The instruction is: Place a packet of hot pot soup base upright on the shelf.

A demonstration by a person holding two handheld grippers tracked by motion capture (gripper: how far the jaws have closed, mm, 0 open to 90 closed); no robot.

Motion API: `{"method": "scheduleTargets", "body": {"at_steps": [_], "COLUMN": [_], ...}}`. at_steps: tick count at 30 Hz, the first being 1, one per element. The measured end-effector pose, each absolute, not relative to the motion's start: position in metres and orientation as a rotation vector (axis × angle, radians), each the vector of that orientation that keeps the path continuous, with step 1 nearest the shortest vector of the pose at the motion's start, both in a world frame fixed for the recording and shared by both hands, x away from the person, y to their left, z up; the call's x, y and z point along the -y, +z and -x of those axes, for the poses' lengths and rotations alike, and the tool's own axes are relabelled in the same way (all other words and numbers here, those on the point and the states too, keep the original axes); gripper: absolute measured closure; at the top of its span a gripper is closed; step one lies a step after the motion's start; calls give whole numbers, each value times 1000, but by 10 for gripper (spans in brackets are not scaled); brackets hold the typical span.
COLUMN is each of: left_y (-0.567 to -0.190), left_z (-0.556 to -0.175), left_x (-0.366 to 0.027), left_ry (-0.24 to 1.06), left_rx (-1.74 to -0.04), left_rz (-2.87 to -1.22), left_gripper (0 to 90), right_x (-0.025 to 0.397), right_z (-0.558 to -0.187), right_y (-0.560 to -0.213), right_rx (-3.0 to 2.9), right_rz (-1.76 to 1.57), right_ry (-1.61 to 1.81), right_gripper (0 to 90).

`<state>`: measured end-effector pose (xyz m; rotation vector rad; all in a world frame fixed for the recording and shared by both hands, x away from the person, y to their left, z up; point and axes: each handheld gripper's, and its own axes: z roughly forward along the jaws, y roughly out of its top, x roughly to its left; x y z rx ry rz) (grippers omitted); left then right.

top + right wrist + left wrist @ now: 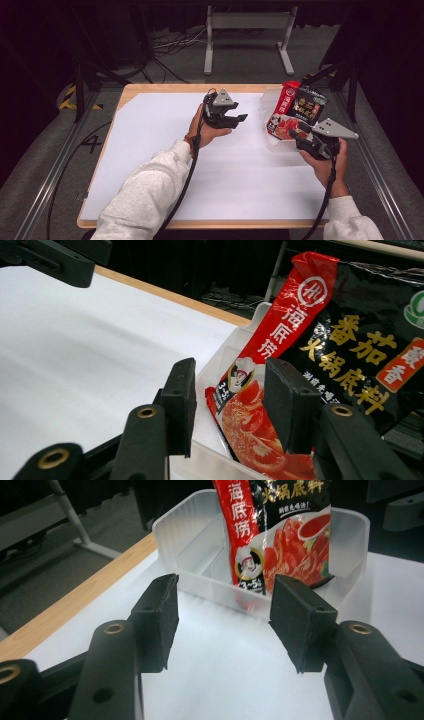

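A red and black sauce packet [300,107] stands tilted in a translucent plastic bin [270,97] at the table's far right. My right gripper [296,134] sits at the bin's near side, open. In the right gripper view the packet's [340,340] lower corner shows in the gap of that gripper [232,390], over the bin [231,342]; the pads do not press it. My left gripper [240,119] hovers over the middle of the white sheet [165,140], turned toward the bin. It [225,595] is open with nothing inside, the bin [200,540] and packet [280,530] a short way ahead.
The white sheet covers most of the wooden table [150,87]. A metal stand [247,22] and loose cables [170,42] lie on the floor beyond the far edge. Aluminium rails run along both sides. Cables trail from both grippers over the sleeves.
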<state>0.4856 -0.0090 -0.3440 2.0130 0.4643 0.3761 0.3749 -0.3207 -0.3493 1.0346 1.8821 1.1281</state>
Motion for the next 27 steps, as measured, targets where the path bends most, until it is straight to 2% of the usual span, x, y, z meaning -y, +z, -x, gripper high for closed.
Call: {"method": "scheduleTargets", "body": {"at_steps": [10,27], "left_y": [-349,-356], "left_z": [-474,-455], "left_x": [-16,-66], "left_ry": [415,470], "left_rx": [-484,-538], "left_rz": [-2047,-2059], "left_gripper": [391,357], "right_x": [310,297], "right_z": [-379,-378], "right_y": [-351,-354], "right_rx": [-1927,-1985], "right_rz": [-1007,-970], "right_ry": [1134,1132], "right_gripper": [545,516]}}
